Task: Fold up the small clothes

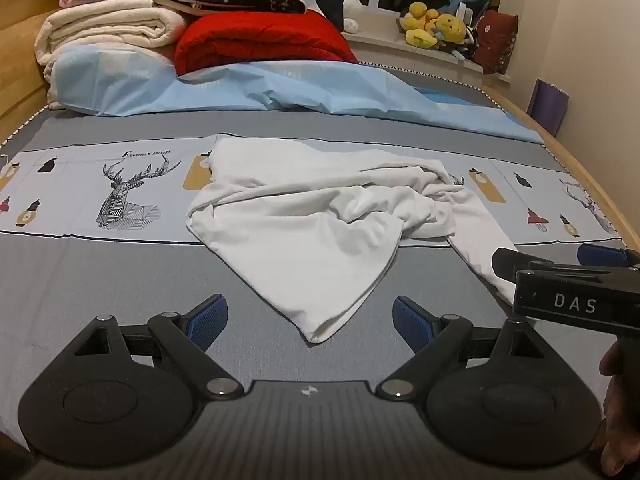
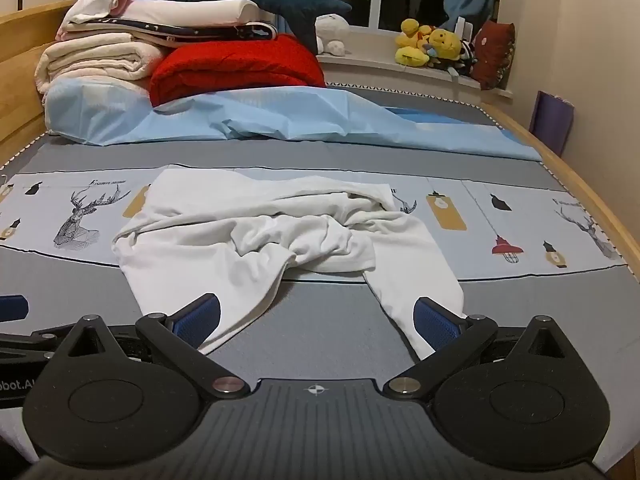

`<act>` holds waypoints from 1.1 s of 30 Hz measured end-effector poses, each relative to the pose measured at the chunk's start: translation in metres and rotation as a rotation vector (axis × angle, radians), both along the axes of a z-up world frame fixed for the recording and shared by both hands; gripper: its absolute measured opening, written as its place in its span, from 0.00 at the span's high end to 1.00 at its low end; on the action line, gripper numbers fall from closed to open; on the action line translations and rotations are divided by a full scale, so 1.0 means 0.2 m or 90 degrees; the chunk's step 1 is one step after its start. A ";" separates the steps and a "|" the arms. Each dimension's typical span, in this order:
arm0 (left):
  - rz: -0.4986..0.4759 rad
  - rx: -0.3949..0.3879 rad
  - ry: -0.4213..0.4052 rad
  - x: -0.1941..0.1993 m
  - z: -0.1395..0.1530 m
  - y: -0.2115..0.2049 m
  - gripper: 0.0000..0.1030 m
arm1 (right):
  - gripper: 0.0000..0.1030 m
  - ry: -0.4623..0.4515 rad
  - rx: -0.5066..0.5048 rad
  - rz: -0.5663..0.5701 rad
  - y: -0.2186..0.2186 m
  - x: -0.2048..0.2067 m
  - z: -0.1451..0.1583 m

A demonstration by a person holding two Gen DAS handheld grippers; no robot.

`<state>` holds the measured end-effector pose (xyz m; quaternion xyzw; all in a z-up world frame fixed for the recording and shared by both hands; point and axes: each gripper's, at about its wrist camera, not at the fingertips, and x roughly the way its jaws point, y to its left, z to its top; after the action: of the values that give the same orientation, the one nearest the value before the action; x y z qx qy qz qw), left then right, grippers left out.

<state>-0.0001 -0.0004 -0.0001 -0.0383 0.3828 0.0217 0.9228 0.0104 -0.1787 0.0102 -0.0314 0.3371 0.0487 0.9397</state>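
Note:
A crumpled white garment lies in the middle of the patterned bed sheet, with two leg-like ends pointing toward me. My left gripper is open and hovers just short of the left end's tip, which lies between its blue pads without touching them. My right gripper is open too. The garment's right end runs down beside its right pad, and the left end lies by its left pad. In the left wrist view the right gripper stands at the right edge, over the right end.
At the head of the bed are folded blankets, a red quilt and a rumpled light blue sheet. Plush toys sit on the window sill. The wooden bed frame runs along the right, with a purple bag behind it.

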 end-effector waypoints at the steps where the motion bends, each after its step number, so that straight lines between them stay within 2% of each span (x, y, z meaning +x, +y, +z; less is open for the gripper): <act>1: 0.000 0.000 0.001 0.00 0.00 0.00 0.10 | 0.01 -0.001 0.000 0.001 0.01 0.00 0.01; 6: 0.000 -0.005 0.003 0.00 0.00 0.00 0.10 | 0.01 0.007 0.004 -0.002 0.01 0.00 0.03; 12: 0.001 -0.006 0.005 0.00 -0.02 -0.02 0.10 | 0.01 0.010 0.006 -0.007 -0.05 0.00 -0.03; 28: 0.004 -0.021 0.012 0.02 -0.04 -0.01 0.10 | 0.01 0.019 -0.003 -0.014 -0.02 0.02 -0.01; 33: 0.003 -0.017 0.014 0.02 -0.04 0.00 0.10 | 0.01 0.047 -0.027 -0.021 -0.02 0.03 -0.04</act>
<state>0.0039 -0.0006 -0.0086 -0.0511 0.3933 0.0195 0.9178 0.0169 -0.1820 0.0021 -0.0439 0.3727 0.0272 0.9265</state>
